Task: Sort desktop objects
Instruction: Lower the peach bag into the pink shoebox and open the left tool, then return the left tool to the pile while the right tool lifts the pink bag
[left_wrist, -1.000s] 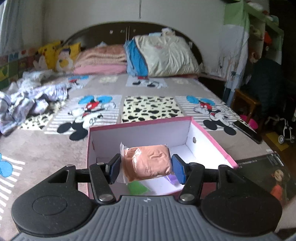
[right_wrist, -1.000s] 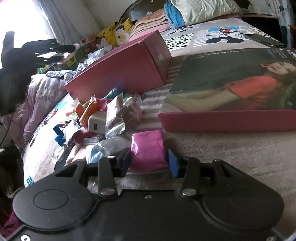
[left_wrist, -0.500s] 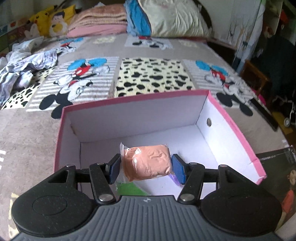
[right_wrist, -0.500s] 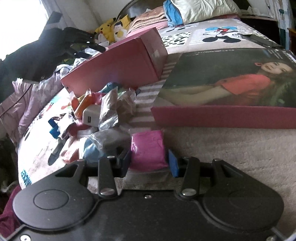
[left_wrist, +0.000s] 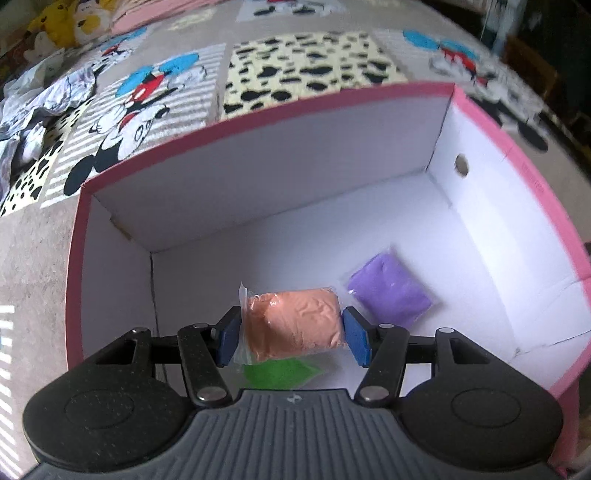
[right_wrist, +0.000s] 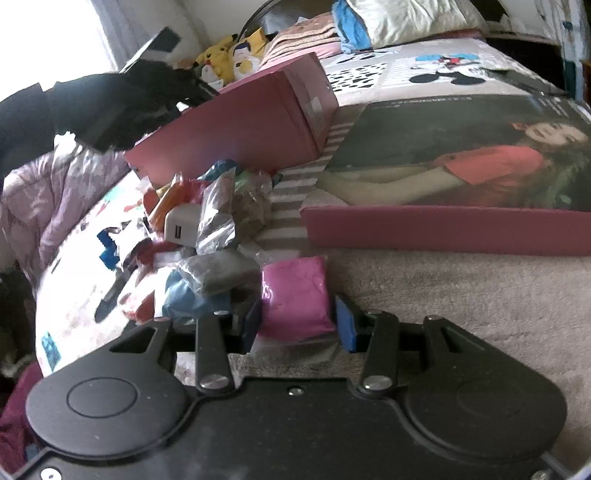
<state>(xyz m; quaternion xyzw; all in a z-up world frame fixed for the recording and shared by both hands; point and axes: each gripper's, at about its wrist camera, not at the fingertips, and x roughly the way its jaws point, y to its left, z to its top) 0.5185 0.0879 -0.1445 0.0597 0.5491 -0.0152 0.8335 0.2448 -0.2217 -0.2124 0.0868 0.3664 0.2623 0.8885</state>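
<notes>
My left gripper (left_wrist: 293, 334) is shut on an orange clay bag (left_wrist: 295, 323) and holds it inside the open pink box (left_wrist: 258, 114), above its white floor. A purple clay bag (left_wrist: 389, 291) and a green clay bag (left_wrist: 280, 373) lie on the box floor. My right gripper (right_wrist: 297, 319) sits around a pink clay bag (right_wrist: 295, 295) that lies on the bedspread; its blue pads stand at the bag's sides with small gaps. The pink box (right_wrist: 236, 129) shows from outside in the right wrist view, with the left gripper's dark body over it.
A pile of bagged clay and small items, with a white charger (right_wrist: 181, 229) and a grey bag (right_wrist: 218, 271), lies left of the pink bag. The box lid (right_wrist: 443, 173) with a printed picture lies to the right. Pillows and plush toys sit at the bed's head.
My left gripper has moved forward and down over the box, carrying the orange bag inside it. My right gripper has held its place around the pink bag.
</notes>
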